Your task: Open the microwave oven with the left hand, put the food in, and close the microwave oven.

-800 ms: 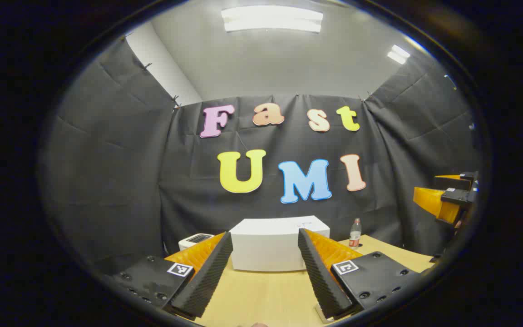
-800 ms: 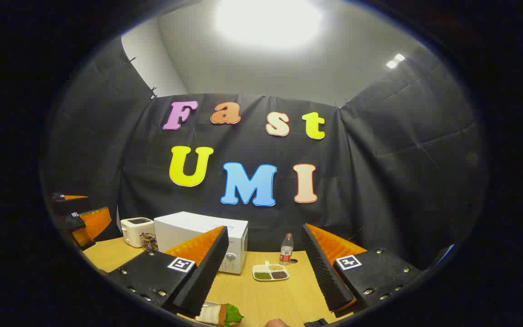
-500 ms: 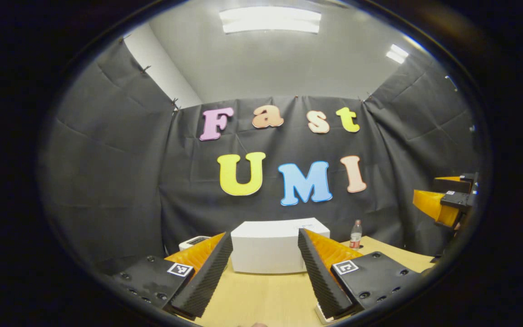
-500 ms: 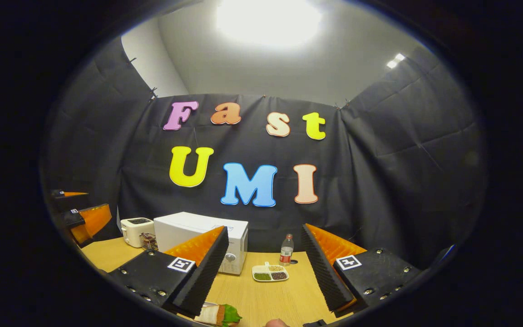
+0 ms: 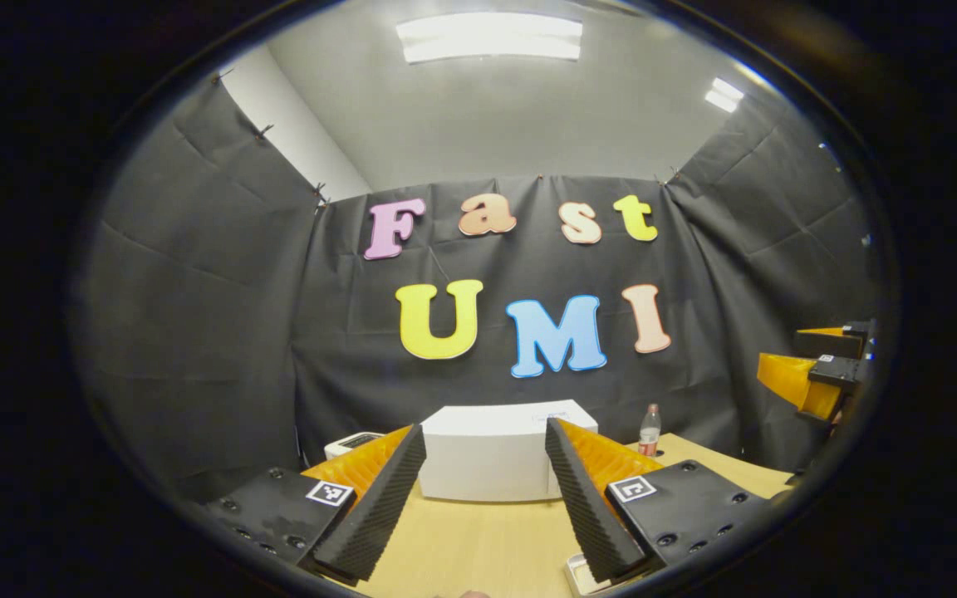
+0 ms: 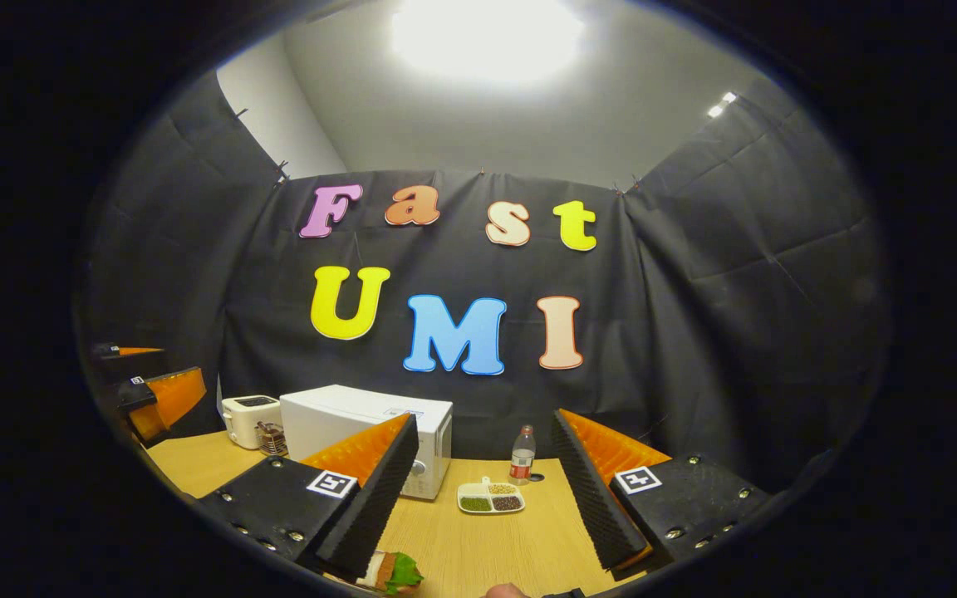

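A: What's changing around the microwave (image 5: 495, 453)?

B: Not much. Over the last second both grippers are just drifting a little. From the left gripper (image 5: 485, 507) the microwave is sitting slightly lower than before, dead ahead between its fingers. From the right gripper (image 6: 483, 498) the sandwich (image 6: 389, 571) is sliding further under the near edge. Nothing is touching anything yet.

A: So the task is where?

B: I'd say right at the start. The door is looking closed, the left gripper is lining up on it but is well short of it.

A: Fingers?

B: Both pairs are spread wide and holding nothing.

A: Food?

B: The sandwich is lying on the table (image 6: 495, 540) well in front of the microwave, just below the right gripper's left finger. The microwave itself is standing at the back of the table against the cloth.

A: Count for me.

B: One microwave, one toaster (image 6: 251, 419) just left of it, one bottle (image 6: 520, 456) to its right, one small tray of beans (image 6: 490, 497) in front of the bottle, one sandwich, two grippers. The small white thing (image 5: 576, 573) by the left gripper's right finger, I can't tell what it is.
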A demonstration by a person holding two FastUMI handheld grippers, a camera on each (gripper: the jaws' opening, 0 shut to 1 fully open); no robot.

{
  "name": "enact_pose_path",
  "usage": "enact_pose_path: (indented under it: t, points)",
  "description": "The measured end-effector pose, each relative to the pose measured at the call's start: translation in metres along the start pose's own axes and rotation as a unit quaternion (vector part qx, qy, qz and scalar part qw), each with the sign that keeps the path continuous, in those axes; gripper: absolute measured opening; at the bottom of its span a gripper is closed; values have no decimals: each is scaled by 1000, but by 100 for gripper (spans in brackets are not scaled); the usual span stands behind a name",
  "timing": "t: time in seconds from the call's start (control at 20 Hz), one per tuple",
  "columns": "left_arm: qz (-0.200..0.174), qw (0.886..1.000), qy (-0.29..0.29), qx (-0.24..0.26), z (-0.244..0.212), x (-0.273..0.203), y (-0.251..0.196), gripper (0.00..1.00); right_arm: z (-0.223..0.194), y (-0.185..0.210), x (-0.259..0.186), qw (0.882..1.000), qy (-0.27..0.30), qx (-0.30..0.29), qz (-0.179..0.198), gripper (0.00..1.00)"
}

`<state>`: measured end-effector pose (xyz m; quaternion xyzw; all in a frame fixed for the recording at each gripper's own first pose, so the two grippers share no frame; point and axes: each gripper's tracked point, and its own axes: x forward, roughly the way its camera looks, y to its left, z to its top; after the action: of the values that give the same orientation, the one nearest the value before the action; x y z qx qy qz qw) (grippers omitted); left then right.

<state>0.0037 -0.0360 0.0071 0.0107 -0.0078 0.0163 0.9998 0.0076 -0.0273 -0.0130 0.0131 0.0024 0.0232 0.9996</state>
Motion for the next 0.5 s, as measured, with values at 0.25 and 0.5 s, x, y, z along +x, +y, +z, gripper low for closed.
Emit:
enact_pose_path:
  t: [0.25,0.5]
  points:
    - [10,1000,-3,4,-2,19,-9,94,-7,-14,5,1000,1,6,6,97]
    - [2,1000,2,-11,-18,65,-18,96,-13,-23,14,1000,9,4,-9,97]
